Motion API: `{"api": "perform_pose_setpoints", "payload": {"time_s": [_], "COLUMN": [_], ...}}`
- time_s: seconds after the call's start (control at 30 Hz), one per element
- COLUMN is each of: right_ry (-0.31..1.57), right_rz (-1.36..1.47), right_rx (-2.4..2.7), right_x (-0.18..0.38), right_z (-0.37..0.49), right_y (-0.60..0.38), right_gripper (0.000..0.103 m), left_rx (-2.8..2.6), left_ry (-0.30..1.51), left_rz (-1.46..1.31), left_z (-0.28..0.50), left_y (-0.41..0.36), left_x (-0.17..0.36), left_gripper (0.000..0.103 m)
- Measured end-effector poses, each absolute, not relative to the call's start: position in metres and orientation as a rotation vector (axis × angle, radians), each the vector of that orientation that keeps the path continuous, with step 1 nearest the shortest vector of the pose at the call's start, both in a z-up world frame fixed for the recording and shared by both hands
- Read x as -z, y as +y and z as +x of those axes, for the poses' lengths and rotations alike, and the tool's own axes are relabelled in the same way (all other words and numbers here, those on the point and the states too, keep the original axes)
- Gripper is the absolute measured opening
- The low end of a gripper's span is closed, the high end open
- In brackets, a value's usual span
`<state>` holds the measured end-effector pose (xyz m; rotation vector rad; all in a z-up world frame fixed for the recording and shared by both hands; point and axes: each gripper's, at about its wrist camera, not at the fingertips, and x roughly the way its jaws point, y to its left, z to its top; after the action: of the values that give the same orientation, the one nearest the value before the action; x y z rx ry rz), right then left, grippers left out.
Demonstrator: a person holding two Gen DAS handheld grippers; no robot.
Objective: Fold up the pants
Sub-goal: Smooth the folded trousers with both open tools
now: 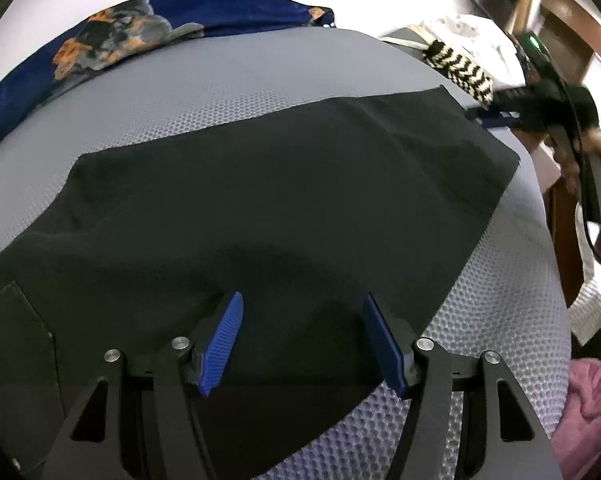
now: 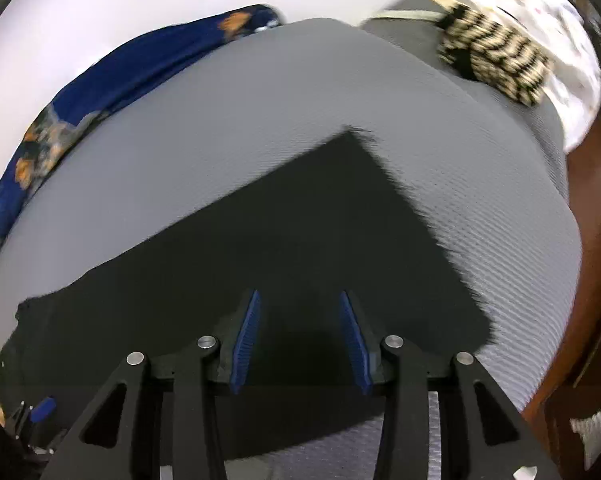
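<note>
Black pants (image 1: 260, 208) lie flat across a grey honeycomb-textured mat (image 1: 228, 92). My left gripper (image 1: 302, 308) is open above the pants, with nothing between its blue pads. In the left wrist view my right gripper (image 1: 496, 116) shows at the far right, at the edge of the pants. In the right wrist view the pants (image 2: 300, 232) spread under my right gripper (image 2: 298, 300), which is open with nothing between its pads. The left gripper (image 2: 40, 410) shows at the bottom left there.
A blue cloth with orange print (image 1: 112, 36) lies along the far edge of the mat. A black-and-white zigzag cloth (image 1: 460, 66) and white fabric (image 1: 484, 40) lie at the far right. A pink cloth (image 1: 584, 404) lies at the near right.
</note>
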<state>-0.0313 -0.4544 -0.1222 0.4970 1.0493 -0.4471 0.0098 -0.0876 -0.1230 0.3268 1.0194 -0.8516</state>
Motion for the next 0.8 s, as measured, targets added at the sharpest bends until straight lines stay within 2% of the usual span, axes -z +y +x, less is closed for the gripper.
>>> {"api": "perform_pose_setpoints", "payload": {"time_s": [0.33,0.6,0.8], "right_ry": [1.062,1.099,1.185], "right_rz": [0.312,0.115,0.027], "right_rx": [-0.126,-0.573,-0.692], "right_x": [0.092,0.088,0.101], "right_z": [0.075,0.151,0.177], "right_y": [-0.321,-0.172,-0.121], "right_gripper": [0.04,0.04,0.04], "left_rx": [0.594,0.375,0.293], "left_ry": [0.849,0.87,0.913], "left_rz": [0.164,0.087,0.038], "left_z": [0.048,0.077,0.083], "left_y": [-0.013,0.067,0.107], "left_x": [0.081,0.082,0.093], "left_gripper": [0.063,0.063,0.063]}}
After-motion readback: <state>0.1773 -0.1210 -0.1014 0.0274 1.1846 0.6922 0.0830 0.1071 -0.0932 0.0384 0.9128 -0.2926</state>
